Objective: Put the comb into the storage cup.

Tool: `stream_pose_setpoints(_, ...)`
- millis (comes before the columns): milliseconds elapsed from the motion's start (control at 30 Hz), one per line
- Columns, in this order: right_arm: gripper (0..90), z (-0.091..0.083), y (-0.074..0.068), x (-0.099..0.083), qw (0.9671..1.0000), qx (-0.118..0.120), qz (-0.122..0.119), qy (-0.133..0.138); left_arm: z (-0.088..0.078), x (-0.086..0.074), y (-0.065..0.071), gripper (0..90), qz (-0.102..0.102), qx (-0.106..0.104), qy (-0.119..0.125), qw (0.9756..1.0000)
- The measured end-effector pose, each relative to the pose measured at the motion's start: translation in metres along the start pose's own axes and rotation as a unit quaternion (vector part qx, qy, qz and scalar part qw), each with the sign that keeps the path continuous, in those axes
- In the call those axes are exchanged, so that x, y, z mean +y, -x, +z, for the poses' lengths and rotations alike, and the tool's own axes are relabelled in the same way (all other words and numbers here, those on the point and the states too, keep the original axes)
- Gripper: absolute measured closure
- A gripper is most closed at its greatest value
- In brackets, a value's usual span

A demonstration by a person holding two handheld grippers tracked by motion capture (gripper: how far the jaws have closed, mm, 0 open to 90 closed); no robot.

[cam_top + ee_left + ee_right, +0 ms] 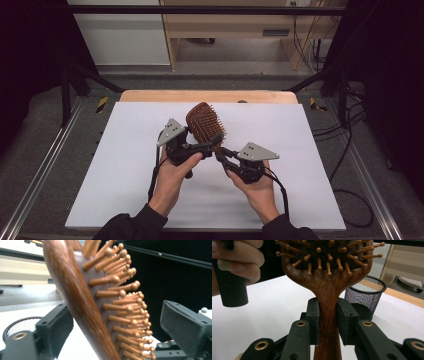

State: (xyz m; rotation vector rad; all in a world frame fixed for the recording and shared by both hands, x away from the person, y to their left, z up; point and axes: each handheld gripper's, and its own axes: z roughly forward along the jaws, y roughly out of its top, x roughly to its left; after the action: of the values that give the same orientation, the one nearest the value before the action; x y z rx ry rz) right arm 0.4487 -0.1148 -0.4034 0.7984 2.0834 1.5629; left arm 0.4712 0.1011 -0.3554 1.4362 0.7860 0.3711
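Two grippers meet at the hairbrush [205, 125] above the table [125, 165]. Left gripper view: your left gripper [117, 327] stands wide around the head, pads apart. Right gripper view: your right gripper [328, 322] clamps the handle; handover unfinished, mesh cup [365, 298] awaits.

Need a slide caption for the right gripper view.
Right gripper clamps wooden hairbrush by its handle, mesh cup behind.

Reddish-brown wooden hairbrush [328, 312], golden-tan bristle pins; black grippers; black mesh cup [365, 296] beside handle; white table sheet [125, 170].
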Motion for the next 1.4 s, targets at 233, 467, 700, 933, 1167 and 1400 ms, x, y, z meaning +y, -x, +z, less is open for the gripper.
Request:
stream_pose_setpoints(233, 72.7, 0.0001, -0.0010, 0.0002, 1.0000, -0.001, -0.004, 0.000, -0.0012, -0.0001, -0.0014, 16.8, -0.009, 0.005, -0.003, 0.9999)
stream_pose_setpoints(467, 72.7, 0.0005, -0.0012, -0.0002, 1.0000, -0.001, -0.002, 0.000, -0.0020, -0.0013, -0.0004, 19.6, -0.018, 0.004, -0.003, 0.9998)
stream_pose_setpoints(700, 72.7, -0.0002, -0.0006, 0.0000, 1.0000, 0.000, 0.002, 0.005, -0.0031, -0.0013, 0.0008, 22.8, -0.022, 0.002, -0.003, 0.9997)
stream_pose_setpoints(933, 72.7, -0.0004, -0.0010, 0.0000, 1.0000, 0.001, 0.001, 0.005, -0.0038, -0.0020, 0.0002, 28.4, -0.029, 0.004, 0.000, 0.9996)
stream_pose_setpoints(1167, 72.7, 0.0000, -0.0017, -0.0001, 1.0000, 0.001, 0.001, 0.006, -0.0042, -0.0025, -0.0011, 34.6, -0.039, 0.004, 0.003, 0.9992)
stream_pose_setpoints(1400, 72.7, 0.0005, -0.0025, -0.0005, 1.0000, -0.003, -0.004, 0.004, -0.0042, -0.0027, -0.0016, 37.0, -0.053, 0.000, 0.003, 0.9986)
